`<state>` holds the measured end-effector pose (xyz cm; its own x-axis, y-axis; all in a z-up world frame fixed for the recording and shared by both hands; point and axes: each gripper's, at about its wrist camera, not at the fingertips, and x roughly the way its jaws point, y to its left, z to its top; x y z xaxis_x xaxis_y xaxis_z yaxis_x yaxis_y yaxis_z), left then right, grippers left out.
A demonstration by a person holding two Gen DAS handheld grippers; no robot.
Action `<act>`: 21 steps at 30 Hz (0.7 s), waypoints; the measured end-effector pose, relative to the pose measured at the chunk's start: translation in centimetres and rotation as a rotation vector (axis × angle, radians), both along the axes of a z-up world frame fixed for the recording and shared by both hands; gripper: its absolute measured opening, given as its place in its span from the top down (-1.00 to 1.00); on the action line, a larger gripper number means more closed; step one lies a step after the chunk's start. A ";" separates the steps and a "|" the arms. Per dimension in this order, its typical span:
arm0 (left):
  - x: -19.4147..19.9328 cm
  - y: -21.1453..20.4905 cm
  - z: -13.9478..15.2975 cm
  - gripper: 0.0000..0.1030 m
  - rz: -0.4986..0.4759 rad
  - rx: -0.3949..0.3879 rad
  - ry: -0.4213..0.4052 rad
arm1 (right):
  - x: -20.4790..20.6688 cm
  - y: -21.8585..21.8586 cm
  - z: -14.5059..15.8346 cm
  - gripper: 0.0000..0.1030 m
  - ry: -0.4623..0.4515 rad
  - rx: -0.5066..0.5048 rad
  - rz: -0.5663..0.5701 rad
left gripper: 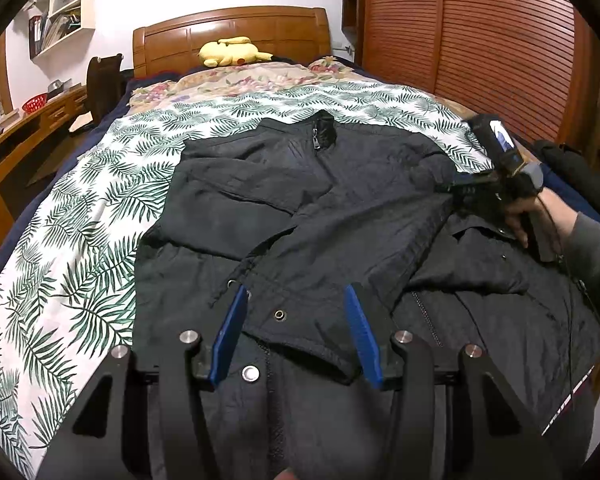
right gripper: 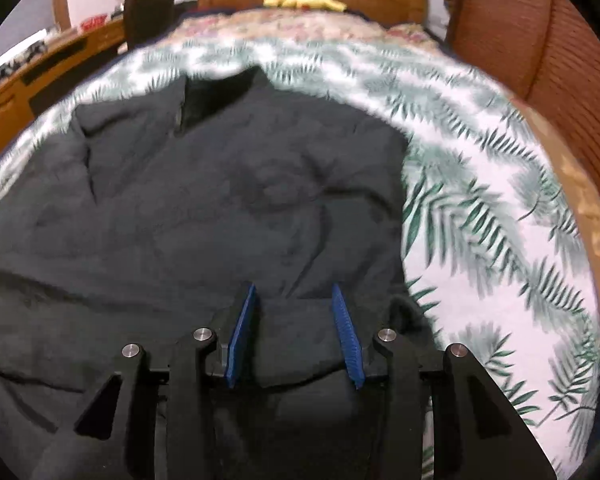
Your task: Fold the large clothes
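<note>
1. A large black quilted jacket (left gripper: 312, 208) lay spread over the middle of a bed covered in a white sheet printed with green palm leaves (left gripper: 80, 248), its zipped collar toward the carved wooden headboard (left gripper: 228, 36).
2. One sleeve was folded diagonally across the chest; the hem end with metal snaps and eyelets lay at the foot edge of the bed.
3. The left gripper (left gripper: 296, 296), with blue-padded fingers, hovered over the hem end. Its jaws stood partly open with nothing pinched; fabric lay beneath and between the pads without being pressed.
4. The right gripper (right gripper: 294, 292) was over the jacket's right side, near the bed's right edge. Its jaws were parted, a fold of black fabric lying loose between the blue pads, not clamped.
5. In the left wrist view, a person's hand (left gripper: 524, 216) in a grey sleeve held that right gripper at the jacket's edge.
6. A yellow plush toy (left gripper: 230, 52) rested against the headboard.
</note>
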<state>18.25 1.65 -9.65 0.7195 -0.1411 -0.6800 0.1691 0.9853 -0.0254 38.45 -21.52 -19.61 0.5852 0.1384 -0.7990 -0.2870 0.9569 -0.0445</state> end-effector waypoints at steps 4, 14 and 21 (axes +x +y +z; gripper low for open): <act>0.0 0.0 -0.1 0.03 0.004 0.001 0.004 | -0.5 -0.3 -0.5 0.21 -0.040 0.014 0.008; -0.2 -0.5 0.0 0.03 -0.006 0.000 -0.006 | -2.7 -0.3 1.3 0.17 -0.019 -0.007 -0.009; -0.4 -0.6 0.2 0.03 -0.012 -0.003 -0.015 | -11.1 -1.7 3.8 0.17 -0.080 0.030 0.036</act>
<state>17.81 1.03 -9.41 0.7278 -0.1518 -0.6688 0.1817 0.9830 -0.0254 27.39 -23.19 -15.83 0.6411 0.1840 -0.7451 -0.3183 0.9471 -0.0399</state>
